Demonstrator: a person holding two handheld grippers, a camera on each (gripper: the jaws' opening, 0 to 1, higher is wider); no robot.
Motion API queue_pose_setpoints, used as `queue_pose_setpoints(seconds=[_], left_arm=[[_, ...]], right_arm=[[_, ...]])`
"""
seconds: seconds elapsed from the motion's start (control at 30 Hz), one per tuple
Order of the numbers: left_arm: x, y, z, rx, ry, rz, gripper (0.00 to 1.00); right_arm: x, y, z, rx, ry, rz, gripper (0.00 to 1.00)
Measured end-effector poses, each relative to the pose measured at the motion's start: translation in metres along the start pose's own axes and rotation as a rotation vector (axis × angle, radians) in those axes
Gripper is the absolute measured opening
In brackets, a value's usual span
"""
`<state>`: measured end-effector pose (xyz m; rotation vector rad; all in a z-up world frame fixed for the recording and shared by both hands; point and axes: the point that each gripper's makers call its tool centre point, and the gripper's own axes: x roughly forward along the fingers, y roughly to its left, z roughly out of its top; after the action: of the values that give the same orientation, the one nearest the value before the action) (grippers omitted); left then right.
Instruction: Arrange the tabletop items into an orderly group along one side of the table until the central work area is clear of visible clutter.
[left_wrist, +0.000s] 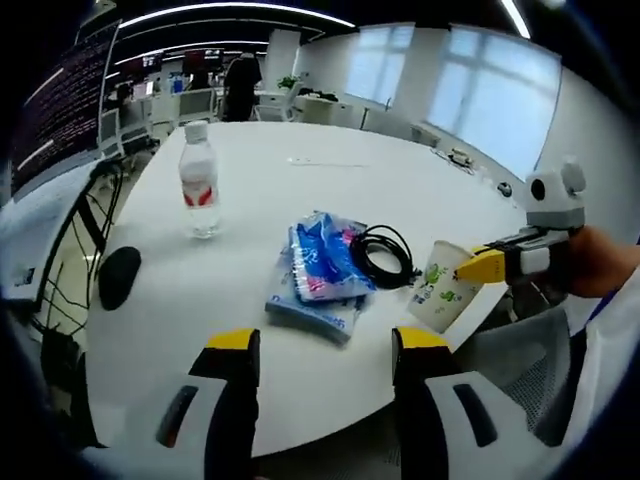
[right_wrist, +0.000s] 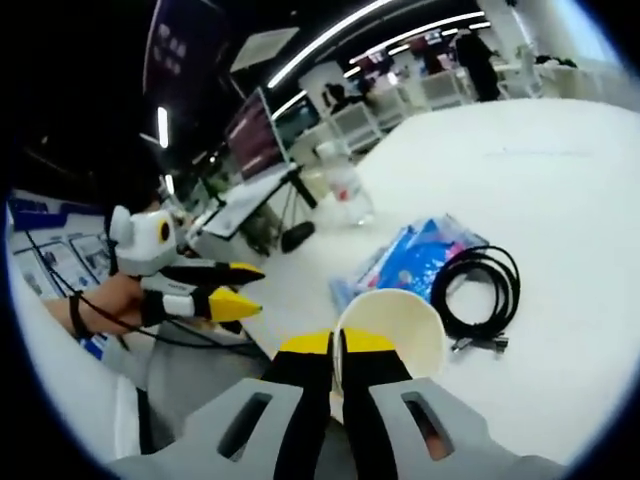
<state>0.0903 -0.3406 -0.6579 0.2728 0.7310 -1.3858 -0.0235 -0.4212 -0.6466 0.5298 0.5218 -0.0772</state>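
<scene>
— Left gripper view first: how many things lie on the round white table (left_wrist: 300, 190)?

— Five, one of each: a clear plastic water bottle with a red label (left_wrist: 199, 182) standing upright toward the far left, a black oval mouse (left_wrist: 119, 275) near the left edge, a blue-and-pink plastic packet (left_wrist: 320, 272) in the middle, a coiled black cable (left_wrist: 385, 255) lying partly on the packet's right side, and a white paper cup with green print (left_wrist: 442, 287) at the near right edge.

— And the tools?

— The left gripper (left_wrist: 325, 345) hangs released over the near edge, its yellow-tipped jaws wide apart with nothing between them. The right gripper (right_wrist: 335, 350) is clenched on the paper cup's rim (right_wrist: 392, 320), one jaw inside, one outside.

— Anything crowding the cup?

— The cable coil (right_wrist: 482, 290) sits just beside it, the packet (right_wrist: 415, 255) behind. Desks, monitors and people stand beyond the table.
</scene>
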Motion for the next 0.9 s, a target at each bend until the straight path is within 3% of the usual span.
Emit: queue_pose_setpoints(seconds=[0.3,0.4,0.9], left_arm=[[-0.003,0.008,-0.001,-0.003,-0.006,0.022,0.53],[-0.004,0.009,-0.002,-0.026,-0.006,0.031,0.52],[-0.009,0.009,-0.008,-0.062,0.006,0.07,0.52]], right_arm=[[0.019,-0.003,0.03,-0.07,-0.005,-0.004,0.0],[0.029,0.001,0.039,-0.13,0.008,0.009,0.0],[0.082,0.032,0.064,-0.317,0.08,0.147,0.0]])
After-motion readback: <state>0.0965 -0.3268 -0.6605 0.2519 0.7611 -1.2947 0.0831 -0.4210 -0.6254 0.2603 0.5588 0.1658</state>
